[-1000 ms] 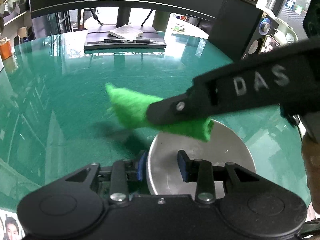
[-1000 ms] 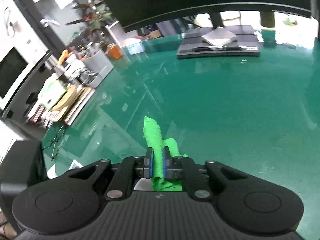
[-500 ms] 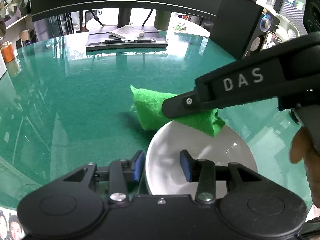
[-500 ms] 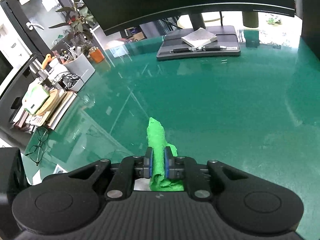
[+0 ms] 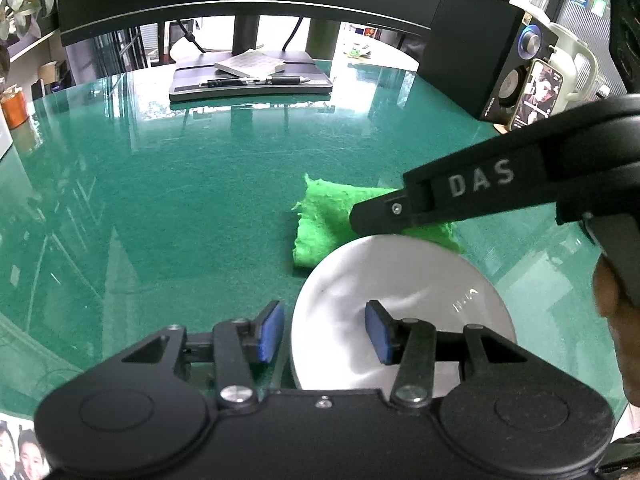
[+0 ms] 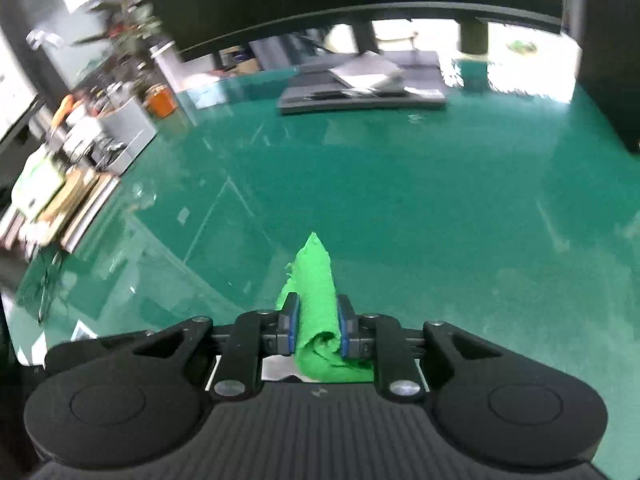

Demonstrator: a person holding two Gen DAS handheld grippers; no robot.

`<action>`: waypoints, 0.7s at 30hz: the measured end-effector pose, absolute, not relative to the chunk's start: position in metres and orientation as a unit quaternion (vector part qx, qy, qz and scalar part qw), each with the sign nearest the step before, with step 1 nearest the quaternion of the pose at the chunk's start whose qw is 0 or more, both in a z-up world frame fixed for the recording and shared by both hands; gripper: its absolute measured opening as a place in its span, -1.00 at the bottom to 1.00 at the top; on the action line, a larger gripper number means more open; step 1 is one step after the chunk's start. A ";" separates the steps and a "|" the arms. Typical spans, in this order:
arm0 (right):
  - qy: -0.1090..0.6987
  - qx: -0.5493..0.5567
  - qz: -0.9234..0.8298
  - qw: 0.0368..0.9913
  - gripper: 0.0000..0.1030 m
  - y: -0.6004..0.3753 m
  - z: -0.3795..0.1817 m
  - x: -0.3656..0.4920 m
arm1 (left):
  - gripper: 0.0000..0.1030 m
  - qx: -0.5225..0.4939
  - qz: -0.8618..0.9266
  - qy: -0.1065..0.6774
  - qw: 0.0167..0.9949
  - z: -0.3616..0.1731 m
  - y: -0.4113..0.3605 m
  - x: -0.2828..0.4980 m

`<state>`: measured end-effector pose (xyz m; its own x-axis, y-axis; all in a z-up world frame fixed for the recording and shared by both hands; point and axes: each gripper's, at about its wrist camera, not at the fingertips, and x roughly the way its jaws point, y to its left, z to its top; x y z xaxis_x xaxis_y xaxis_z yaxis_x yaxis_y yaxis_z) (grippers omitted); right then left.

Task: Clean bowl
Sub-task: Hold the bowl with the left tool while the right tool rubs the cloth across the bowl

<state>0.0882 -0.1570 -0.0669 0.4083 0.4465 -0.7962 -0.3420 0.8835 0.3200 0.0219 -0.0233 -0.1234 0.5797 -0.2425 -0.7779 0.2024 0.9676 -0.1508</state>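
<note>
Green table [image 5: 192,200], bowl [image 5: 400,280] rim between fingers [image 5: 272,332] (untouched)

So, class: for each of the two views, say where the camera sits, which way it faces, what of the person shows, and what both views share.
Left wrist: on the left gripper, facing down over the bowl; jaws opening astride its rim; a hand shows.
Right wrist: on the right gripper, facing down at the table; jaws opening, cloth between them; no body part shows.
Shared: cloth, table, monitor stand.
</note>
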 end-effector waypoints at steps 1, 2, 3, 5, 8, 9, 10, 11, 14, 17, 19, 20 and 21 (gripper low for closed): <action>0.485 0.050 0.243 0.838 -0.69 -0.155 -0.065 0.086 | -0.11 -0.022 -0.125 0.441 0.888 -0.123 -0.024 0.022; 0.480 0.042 0.254 0.839 -0.69 -0.150 -0.063 0.083 | -0.11 -0.021 -0.125 0.441 0.889 -0.123 -0.024 0.022; 0.472 0.029 0.269 0.839 -0.69 -0.145 -0.060 0.078 | -0.11 -0.019 -0.125 0.441 0.889 -0.123 -0.025 0.022; 0.457 0.004 0.296 0.838 -0.78 -0.134 -0.056 0.071 | -0.11 -0.024 -0.124 0.442 0.888 -0.124 -0.023 0.022; 0.449 0.013 0.292 0.845 -0.85 -0.139 -0.052 0.070 | -0.11 -0.023 -0.119 0.441 0.889 -0.124 -0.023 0.022; 0.445 0.019 0.279 0.851 -0.85 -0.143 -0.050 0.072 | -0.11 -0.023 -0.118 0.441 0.889 -0.124 -0.023 0.022; 0.439 0.022 0.266 0.858 -0.85 -0.149 -0.047 0.073 | -0.11 -0.024 -0.116 0.441 0.890 -0.124 -0.022 0.022; 0.428 0.023 0.247 0.869 -0.85 -0.155 -0.043 0.073 | -0.11 -0.024 -0.115 0.440 0.890 -0.124 -0.022 0.022; 0.389 -0.010 0.244 0.888 -0.84 -0.158 -0.035 0.064 | -0.11 -0.023 -0.114 0.440 0.890 -0.124 -0.022 0.022; 0.372 -0.062 0.283 0.882 -0.76 -0.149 -0.037 0.055 | -0.11 -0.022 -0.115 0.440 0.890 -0.123 -0.022 0.021; 0.401 -0.063 0.327 0.854 -0.76 -0.141 -0.047 0.055 | -0.10 -0.020 -0.116 0.440 0.890 -0.123 -0.022 0.021; 0.411 -0.054 0.343 0.843 -0.75 -0.139 -0.051 0.055 | -0.10 -0.019 -0.116 0.440 0.890 -0.123 -0.022 0.021; 0.413 -0.055 0.345 0.841 -0.75 -0.138 -0.051 0.055 | -0.10 -0.019 -0.116 0.440 0.890 -0.124 -0.022 0.021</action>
<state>0.0554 -0.1381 -0.0513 0.4208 0.5351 -0.7325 -0.6254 0.7560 0.1930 0.0205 -0.0221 -0.1235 0.5857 -0.2240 -0.7790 0.1900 0.9722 -0.1367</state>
